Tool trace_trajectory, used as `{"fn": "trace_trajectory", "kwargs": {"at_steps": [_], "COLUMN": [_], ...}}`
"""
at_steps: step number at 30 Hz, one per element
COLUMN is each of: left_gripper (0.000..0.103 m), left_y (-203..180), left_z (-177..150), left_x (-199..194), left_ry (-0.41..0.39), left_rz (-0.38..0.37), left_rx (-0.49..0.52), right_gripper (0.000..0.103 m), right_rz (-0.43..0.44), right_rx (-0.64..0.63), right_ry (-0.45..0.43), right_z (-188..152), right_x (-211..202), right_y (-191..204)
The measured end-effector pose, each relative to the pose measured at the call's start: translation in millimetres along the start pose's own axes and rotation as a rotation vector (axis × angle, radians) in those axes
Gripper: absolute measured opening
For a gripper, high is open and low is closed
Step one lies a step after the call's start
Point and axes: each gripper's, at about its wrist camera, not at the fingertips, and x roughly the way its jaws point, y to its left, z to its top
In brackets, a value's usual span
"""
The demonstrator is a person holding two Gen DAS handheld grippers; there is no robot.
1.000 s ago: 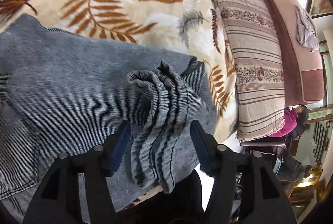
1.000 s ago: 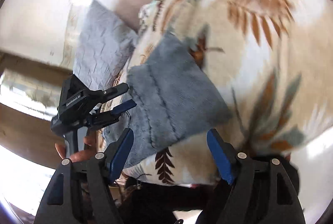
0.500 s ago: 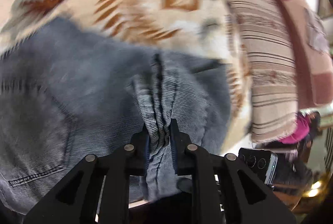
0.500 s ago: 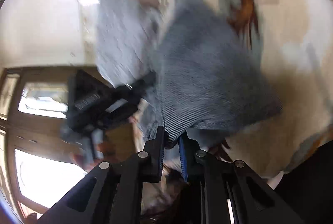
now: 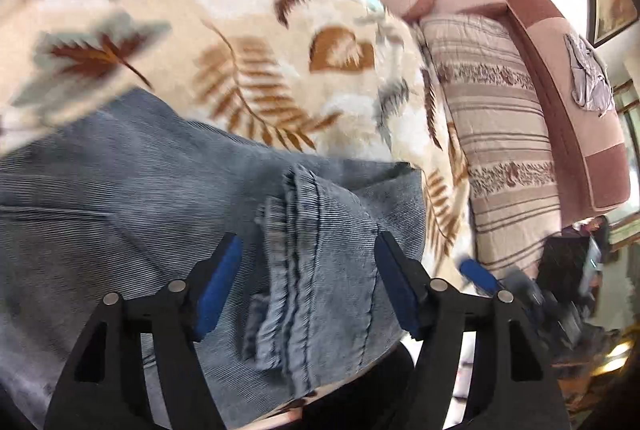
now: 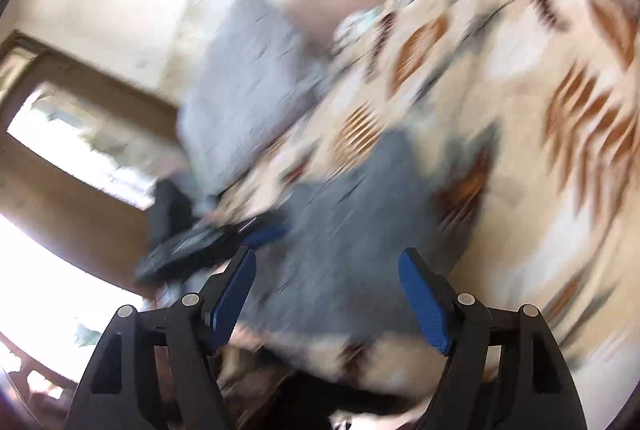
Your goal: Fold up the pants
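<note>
Pants: blue-grey corduroy pants (image 5: 132,198) lie folded on the leaf-print blanket (image 5: 256,30), filling the lower left and centre of the left wrist view; in the blurred right wrist view they sit at lower centre (image 6: 360,230).
Pants hem: a bunched, stitched edge (image 5: 296,270) runs down the lower centre of the left wrist view, between the two blue pads and touching neither.
Left hand-held gripper (image 5: 310,286): jaws apart and opening, the cloth below them released.
Right hand-held gripper (image 6: 328,296): jaws apart and opening, over the pants without pinching them; frame heavily blurred.
Other gripper seen: the left one appears dark and smeared at centre left of the right wrist view.
Striped cushion (image 5: 504,150): right of the blanket.
Grey pillow (image 6: 248,78): upper centre-left of the right wrist view.
</note>
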Motion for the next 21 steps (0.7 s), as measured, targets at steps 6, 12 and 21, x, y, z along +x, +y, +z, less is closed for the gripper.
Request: {"fn": "trace_trajectory", "kwargs": {"at_steps": [6,12,21], "left_gripper": [0.046,0.020,0.024], "left_y": [9.9,2.7,5.2], "left_z": [4.8,-14.2,-22.8], "left_x": [41.1,-15.8,-7.1], "left_ry": [0.112,-0.073,-0.033], "left_rz": [-0.184,0.014,0.208], "left_rx": [-0.105,-0.037,0.011], "right_gripper": [0.057,0.013,0.041], "right_rz": [-0.013,0.065,-0.208], "right_rx": [0.089,-0.243,-0.232], "right_ry": [0.011,-0.014,0.029], "right_z": [29.9,26.5,23.8], "right_x": [61.2,50.4,72.1], "right_y": [-36.6,34.9,1.6]}}
